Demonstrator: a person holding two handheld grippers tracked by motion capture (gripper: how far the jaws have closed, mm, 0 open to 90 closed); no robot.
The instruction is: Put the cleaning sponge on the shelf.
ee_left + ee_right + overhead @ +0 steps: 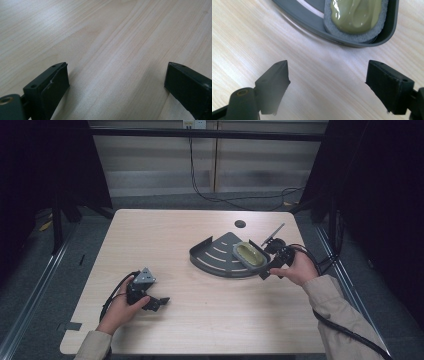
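- Your right gripper [274, 261] sits just beside the near right corner of the dark fan-shaped rack [215, 256]; jaws spread wide, nothing between them.
- In the right gripper view the olive soap-like bar on its grey pad [355, 17] lies straight ahead of the fingers [274, 82], inside the rack's corner, with bare table between.
- The bar's long axis runs roughly along the rack's straight right wall.
- Your left gripper [156, 303] rests well apart at the table's near left; jaws spread over bare wood table [112, 45].
- Right hand is much the nearer.
- Count: one rack, one bar, one pad, two grippers.
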